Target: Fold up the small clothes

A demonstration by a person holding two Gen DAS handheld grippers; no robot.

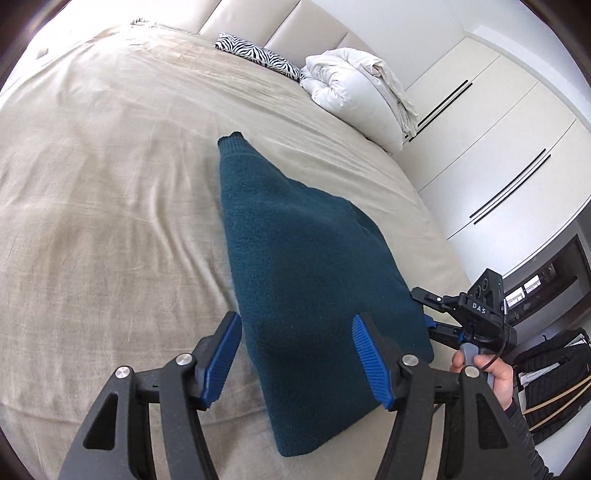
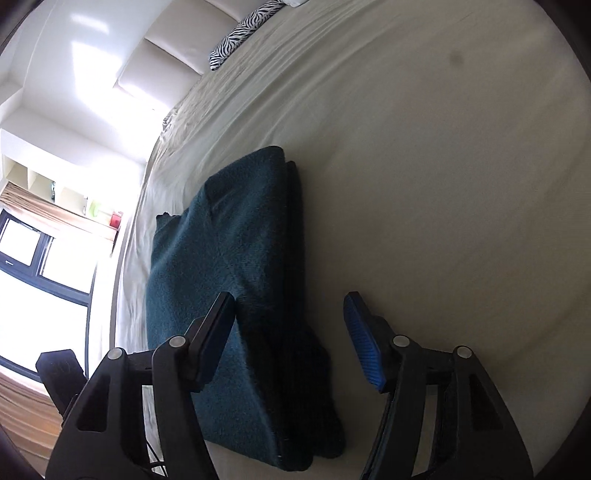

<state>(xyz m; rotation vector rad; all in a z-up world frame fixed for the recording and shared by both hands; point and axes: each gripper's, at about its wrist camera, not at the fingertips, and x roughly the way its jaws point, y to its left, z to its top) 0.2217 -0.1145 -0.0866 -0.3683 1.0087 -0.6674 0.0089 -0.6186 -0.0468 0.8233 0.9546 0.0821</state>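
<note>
- A folded teal sweater (image 1: pixel 310 258) is laid on the beige bed (image 1: pixel 110 184), directly ahead of and below the left claw (image 1: pixel 295 356).
- The left claw is released: its blue pads (image 1: pixel 221 360) are spread apart, and the sweater's near end is seen between them, with no pad pressed on it.
- The right claw (image 2: pixel 291 341) is likewise released; its pads (image 2: pixel 364 350) are held apart above the sweater's stacked near edge (image 2: pixel 295 369), and nothing is gripped.
- From the left claw, the right claw's body (image 1: pixel 476 314) and the hand (image 1: pixel 495 373) that holds it are seen to the right, beside the sweater's edge.
- Far beyond the left claw, a zebra pillow (image 1: pixel 258 55) and a white duvet (image 1: pixel 354 88) are seen near the headboard (image 1: pixel 258 18).
- White wardrobe doors (image 1: pixel 498 129) are seen to the right of that claw.
</note>
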